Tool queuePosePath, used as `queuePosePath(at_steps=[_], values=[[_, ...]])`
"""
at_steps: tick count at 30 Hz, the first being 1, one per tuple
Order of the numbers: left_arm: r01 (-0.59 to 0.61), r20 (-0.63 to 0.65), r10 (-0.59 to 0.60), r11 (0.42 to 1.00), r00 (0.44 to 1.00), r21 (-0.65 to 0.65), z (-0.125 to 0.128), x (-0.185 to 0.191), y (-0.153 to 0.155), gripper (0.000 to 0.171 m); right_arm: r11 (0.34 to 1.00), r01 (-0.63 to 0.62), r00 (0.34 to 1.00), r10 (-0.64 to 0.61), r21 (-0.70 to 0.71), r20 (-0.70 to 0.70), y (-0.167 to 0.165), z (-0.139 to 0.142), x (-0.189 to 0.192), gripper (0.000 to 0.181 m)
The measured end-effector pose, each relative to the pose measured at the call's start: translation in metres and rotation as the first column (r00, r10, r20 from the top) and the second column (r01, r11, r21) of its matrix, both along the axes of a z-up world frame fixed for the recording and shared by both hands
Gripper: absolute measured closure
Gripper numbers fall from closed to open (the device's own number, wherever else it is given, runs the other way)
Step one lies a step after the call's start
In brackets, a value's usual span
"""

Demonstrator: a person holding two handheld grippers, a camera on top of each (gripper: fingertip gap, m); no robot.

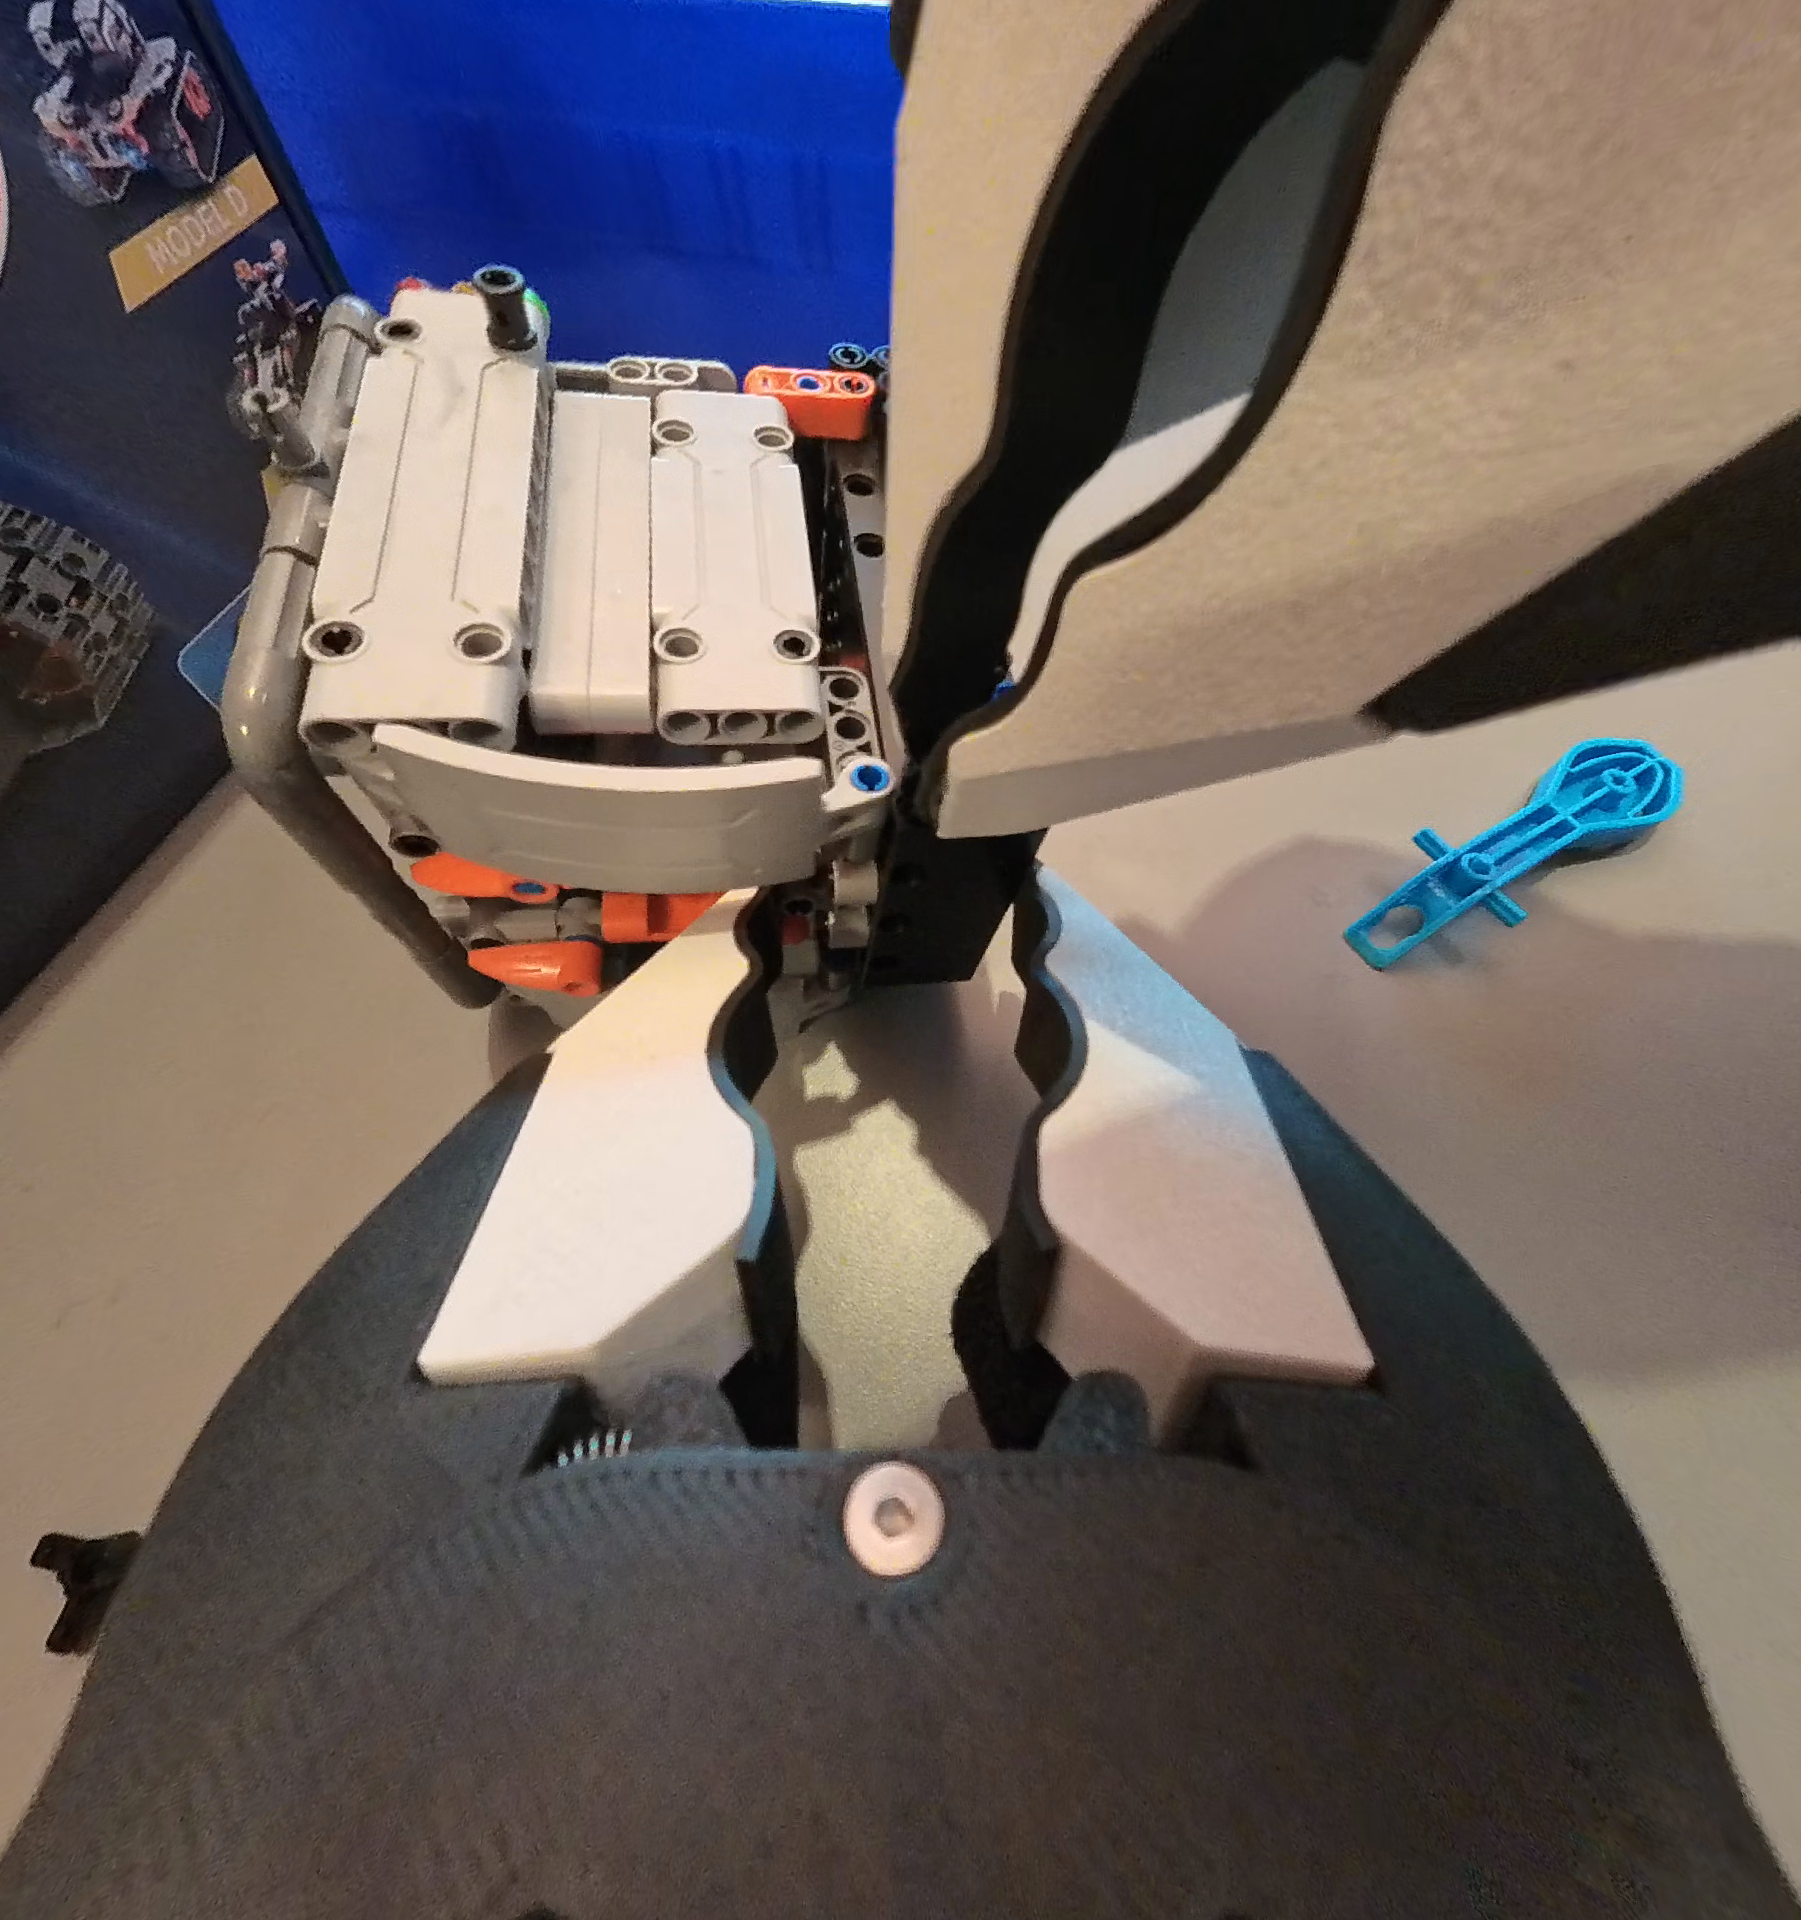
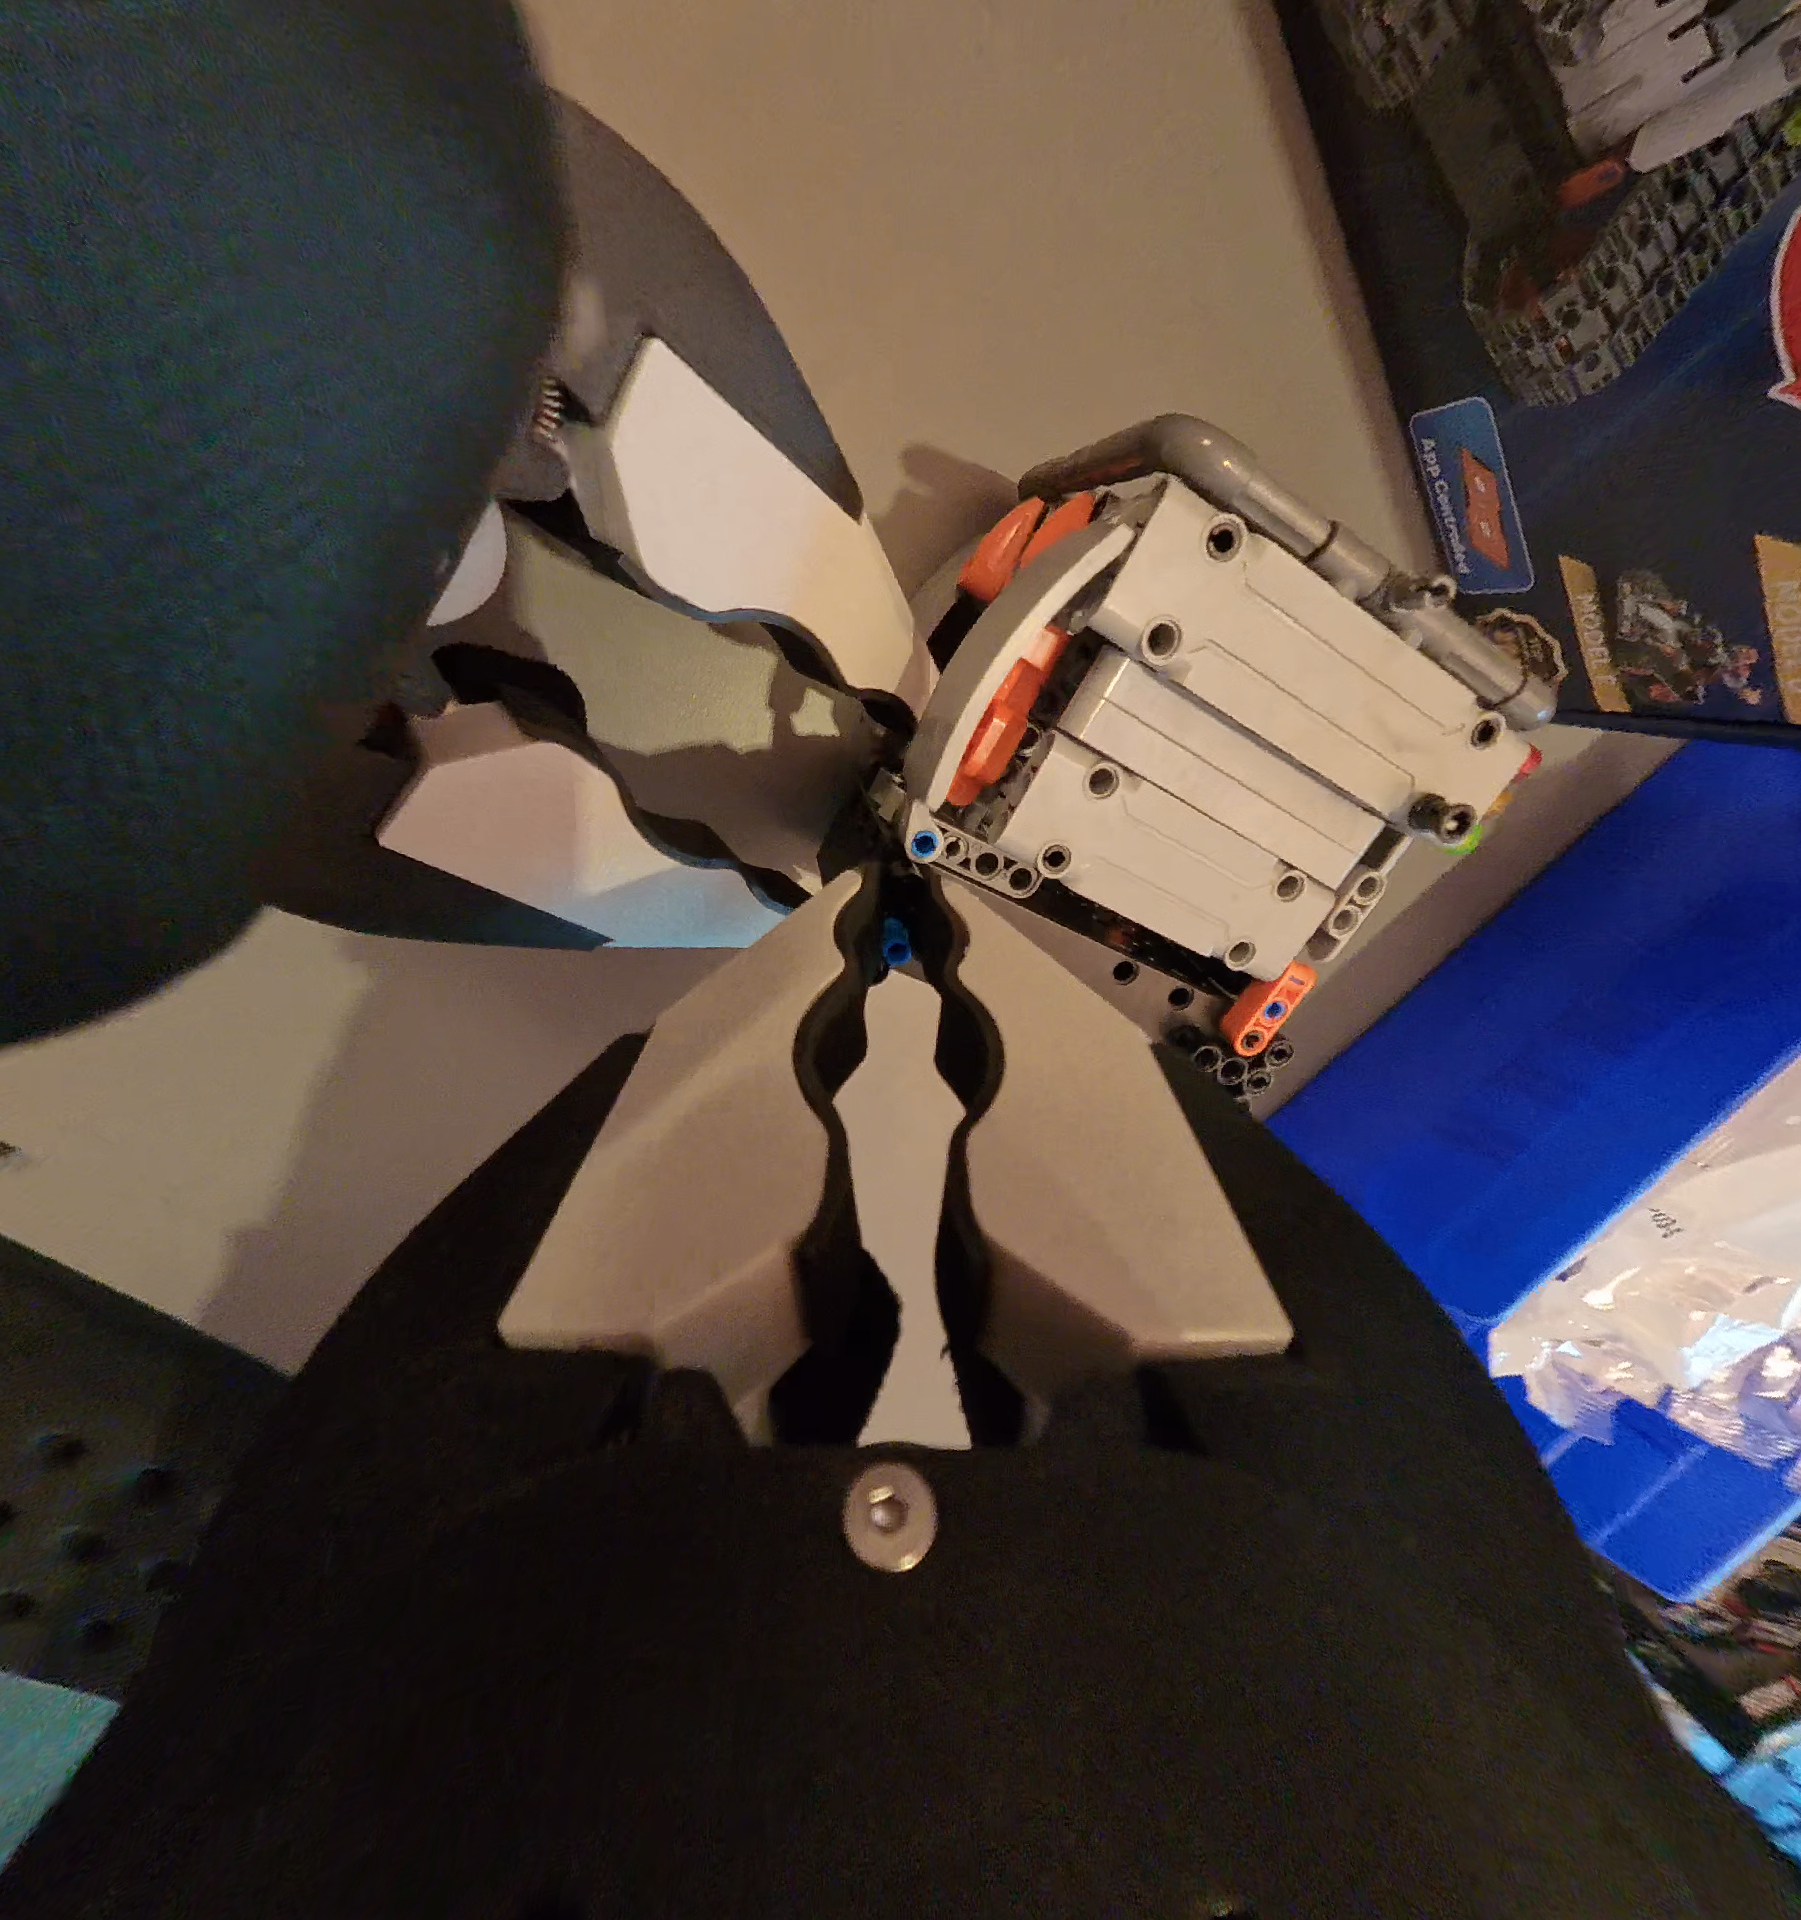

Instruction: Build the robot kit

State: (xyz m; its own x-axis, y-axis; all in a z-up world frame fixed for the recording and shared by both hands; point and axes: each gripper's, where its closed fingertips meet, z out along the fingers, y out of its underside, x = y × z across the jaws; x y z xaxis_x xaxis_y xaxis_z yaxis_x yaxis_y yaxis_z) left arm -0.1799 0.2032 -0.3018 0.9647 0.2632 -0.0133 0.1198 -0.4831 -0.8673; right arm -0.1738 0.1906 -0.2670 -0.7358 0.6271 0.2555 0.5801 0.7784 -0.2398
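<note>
Brick model point(image 1: 584, 644), grey with orange parts, is pinched at its black lower corner by the left tongs point(image 1: 891, 935); a blue pin point(image 2: 894, 940) is gripped by the right tongs point(image 2: 901, 925). Nearby on the counter point(image 1: 1498, 1143) lies a blue tool point(image 1: 1498, 862).

A brick-built model point(image 1: 574, 644) is seen in light grey with orange and blue accents. Pale grey fingers point(image 1: 605, 1195) are mounted on black bodies. A bright blue tool point(image 1: 1509, 862) is shown on the beige table point(image 1: 1498, 1195).

Beige table point(image 1: 252, 1143): brick model point(image 1: 563, 623), blue tool point(image 1: 1509, 847), perhaps.
</note>
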Motion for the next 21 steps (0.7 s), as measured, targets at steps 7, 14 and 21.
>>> queuePosePath(at_steps=[7,14,21], values=[[0.003,0.004,-0.003,1.0,1.0,-0.001,-0.0004,0.0003,0.0004,0.129,0.996,-0.069,0.998,0.069,-0.051,-0.002,-0.0005,-0.001,0.0007,0.176],[0.014,0.026,-0.014,1.0,1.0,0.014,0.0006,0.0,0.0011,0.129,0.982,-0.035,0.999,0.031,-0.186,-0.021,-0.0037,0.0033,-0.0007,0.171],[0.014,0.036,-0.014,1.0,0.999,0.018,0.001,-0.0003,0.0011,0.129,0.981,0.015,1.0,-0.017,-0.196,-0.012,-0.0024,0.0064,-0.0022,0.175]])
